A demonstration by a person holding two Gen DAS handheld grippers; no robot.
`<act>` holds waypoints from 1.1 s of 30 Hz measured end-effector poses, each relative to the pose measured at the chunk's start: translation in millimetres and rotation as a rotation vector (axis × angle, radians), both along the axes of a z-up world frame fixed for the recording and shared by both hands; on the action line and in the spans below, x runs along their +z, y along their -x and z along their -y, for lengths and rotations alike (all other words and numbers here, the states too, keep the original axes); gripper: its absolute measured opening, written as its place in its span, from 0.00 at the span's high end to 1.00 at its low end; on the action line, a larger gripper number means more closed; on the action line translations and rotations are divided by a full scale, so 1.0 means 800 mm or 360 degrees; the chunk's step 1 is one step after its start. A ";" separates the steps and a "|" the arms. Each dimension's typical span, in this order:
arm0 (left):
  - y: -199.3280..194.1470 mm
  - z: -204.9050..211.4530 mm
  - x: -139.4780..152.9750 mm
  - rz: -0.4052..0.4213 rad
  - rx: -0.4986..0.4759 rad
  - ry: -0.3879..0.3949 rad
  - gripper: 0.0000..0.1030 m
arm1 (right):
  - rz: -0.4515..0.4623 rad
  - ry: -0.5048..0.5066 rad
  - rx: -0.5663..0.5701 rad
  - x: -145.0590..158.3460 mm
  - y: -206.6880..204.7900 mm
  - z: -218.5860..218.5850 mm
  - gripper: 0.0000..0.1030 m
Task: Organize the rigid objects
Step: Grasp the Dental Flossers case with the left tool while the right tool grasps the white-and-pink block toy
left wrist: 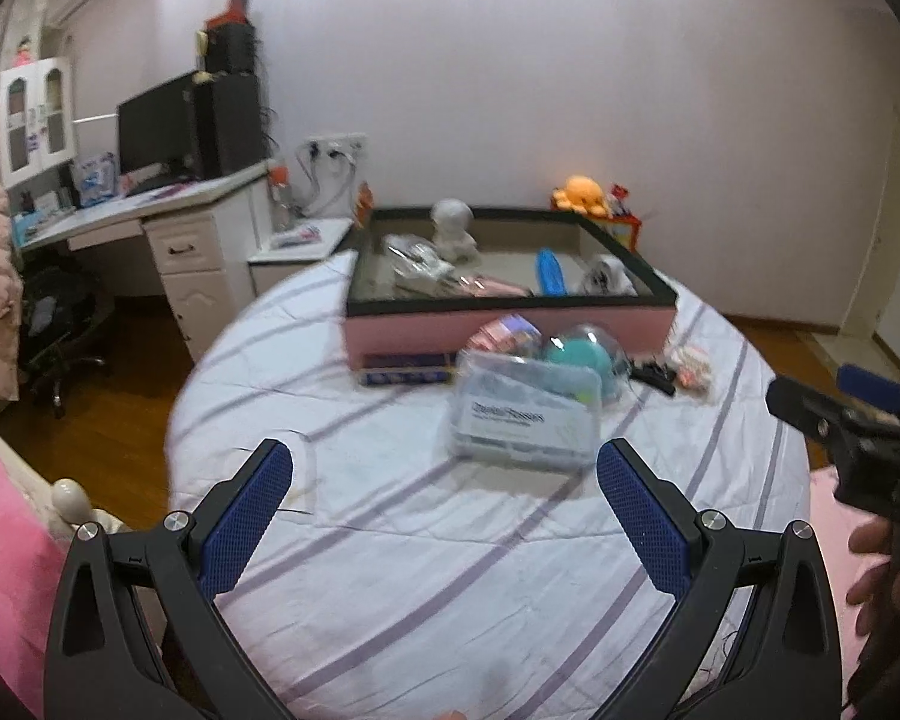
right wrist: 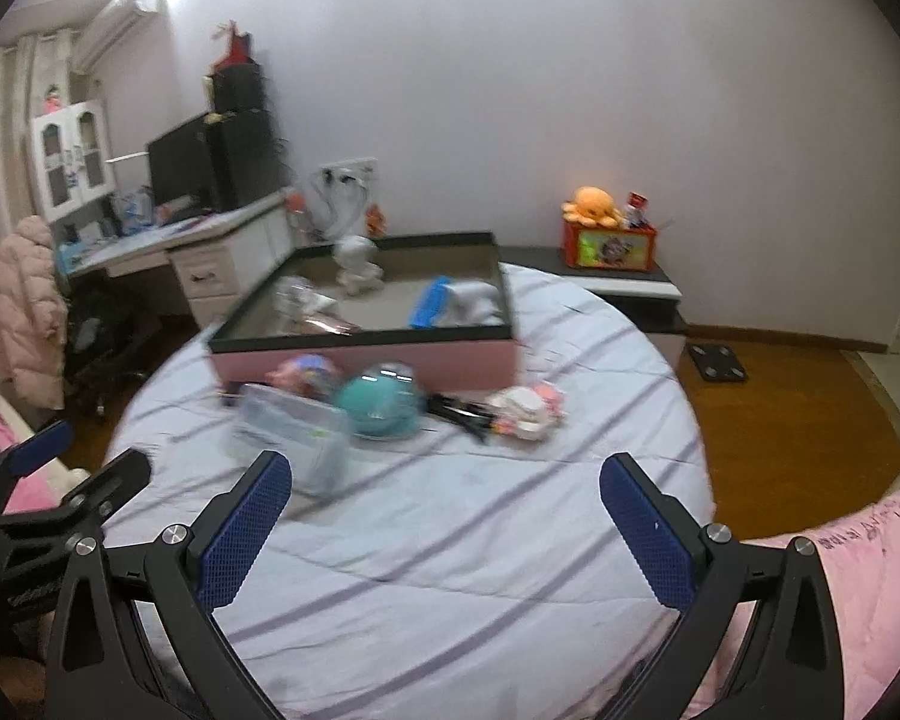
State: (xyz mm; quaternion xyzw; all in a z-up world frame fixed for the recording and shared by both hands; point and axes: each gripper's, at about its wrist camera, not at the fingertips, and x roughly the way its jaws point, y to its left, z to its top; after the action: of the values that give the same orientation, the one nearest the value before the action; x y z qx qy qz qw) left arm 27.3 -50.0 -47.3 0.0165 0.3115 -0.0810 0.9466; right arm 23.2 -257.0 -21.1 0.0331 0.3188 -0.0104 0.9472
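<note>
left gripper (left wrist: 444,468) fingers spread wide, holding nothing, above striped bed (left wrist: 390,540). same for right gripper (right wrist: 444,480). clear plastic box (left wrist: 525,414) and teal ball (right wrist: 378,405) lying just in front of pink tray (left wrist: 510,324).

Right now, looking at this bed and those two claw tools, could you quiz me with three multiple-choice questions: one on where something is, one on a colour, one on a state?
1. Where is the white figurine?
A. inside the pink box
B. on the desk
C. on the floor

2. What colour are the pads on the left gripper?
A. red
B. blue
C. green

3. How is the right gripper?
A. shut on a toy
B. shut, empty
C. open, empty

Answers: 1 A, it stands between the box walls. 2 B, both pads show blue. 3 C, its fingers stand wide apart over the striped sheet with nothing between.
</note>
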 end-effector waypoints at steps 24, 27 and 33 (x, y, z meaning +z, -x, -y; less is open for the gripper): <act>-0.131 0.061 -0.080 -0.0434 -0.0062 0.0056 0.07 | -0.0332 0.0047 -0.0020 -0.082 -0.153 0.067 0.00; -0.127 0.059 -0.079 -0.0425 -0.0071 0.0078 0.08 | -0.0369 0.0002 0.0034 -0.091 -0.164 0.066 0.06; -0.121 0.055 -0.074 -0.0398 -0.0075 0.0109 0.08 | -0.0337 0.0014 0.0088 -0.084 -0.157 0.053 0.41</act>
State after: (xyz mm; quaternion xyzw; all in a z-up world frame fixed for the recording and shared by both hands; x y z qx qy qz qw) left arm 124.1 -93.8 -106.8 -0.0187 0.4236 -0.1152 0.8983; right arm 148.9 -299.2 -88.1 0.0188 0.4178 0.0110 0.9083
